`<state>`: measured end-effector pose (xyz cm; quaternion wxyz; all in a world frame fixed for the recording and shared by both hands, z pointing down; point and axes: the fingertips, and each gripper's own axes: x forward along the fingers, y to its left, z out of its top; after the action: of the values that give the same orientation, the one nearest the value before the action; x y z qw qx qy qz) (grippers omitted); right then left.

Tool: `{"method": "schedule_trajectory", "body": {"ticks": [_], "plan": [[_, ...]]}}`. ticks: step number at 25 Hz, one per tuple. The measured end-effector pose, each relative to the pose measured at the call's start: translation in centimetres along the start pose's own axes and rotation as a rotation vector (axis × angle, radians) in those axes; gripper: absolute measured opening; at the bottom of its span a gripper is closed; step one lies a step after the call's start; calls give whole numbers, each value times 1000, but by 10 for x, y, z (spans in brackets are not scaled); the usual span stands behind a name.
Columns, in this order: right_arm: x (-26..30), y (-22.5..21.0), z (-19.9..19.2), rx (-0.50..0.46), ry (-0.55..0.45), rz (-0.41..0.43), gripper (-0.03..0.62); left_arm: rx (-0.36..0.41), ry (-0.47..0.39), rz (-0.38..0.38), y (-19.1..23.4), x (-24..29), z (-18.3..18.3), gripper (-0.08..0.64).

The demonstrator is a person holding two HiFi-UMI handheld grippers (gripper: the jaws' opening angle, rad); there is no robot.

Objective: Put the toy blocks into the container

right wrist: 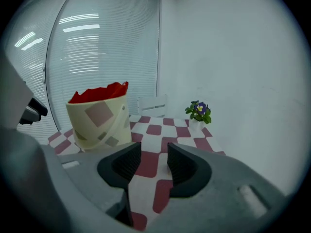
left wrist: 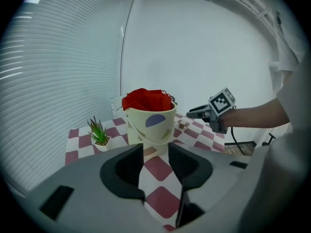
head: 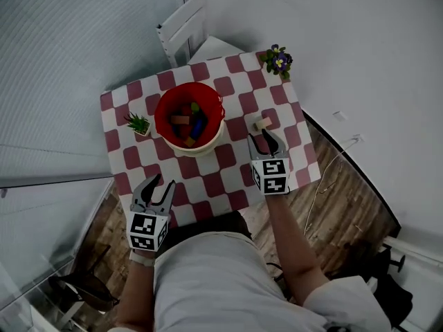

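Left gripper (head: 160, 184) and right gripper (head: 262, 138), grey two-jaw tongs, gape empty over the red-and-white checked table (head: 208, 178). Its red-lined cream bucket (head: 216, 134) of coloured toy blocks (head: 187, 121) stands at the left gripper's one o'clock. A small pale wooden block (head: 261, 123) lies at the right gripper's twelve o'clock.

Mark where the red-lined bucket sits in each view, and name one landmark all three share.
Head view: bucket on the table, upper centre.
Left gripper view: bucket at centre.
Right gripper view: bucket at middle left.
Shared landmark: the red-and-white checked tablecloth it stands on.
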<state>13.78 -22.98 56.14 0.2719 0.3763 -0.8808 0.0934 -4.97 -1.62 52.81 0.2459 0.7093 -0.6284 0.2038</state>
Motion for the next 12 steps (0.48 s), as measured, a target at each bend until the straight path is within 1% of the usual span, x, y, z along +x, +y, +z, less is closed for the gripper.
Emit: {"method": "schedule_trajectory", "body": {"ticks": [4,7,12], "plan": [[13,-23,-27,20,34,-22,163,2,11,-9,-9,14,1,155],[23,-37,-41,30,52,-29,187,2,15,-11,-13,23,2,156],[43,-52,-60,51,95,-1,229,2,40,-19,-22,31,-4,156]]}}
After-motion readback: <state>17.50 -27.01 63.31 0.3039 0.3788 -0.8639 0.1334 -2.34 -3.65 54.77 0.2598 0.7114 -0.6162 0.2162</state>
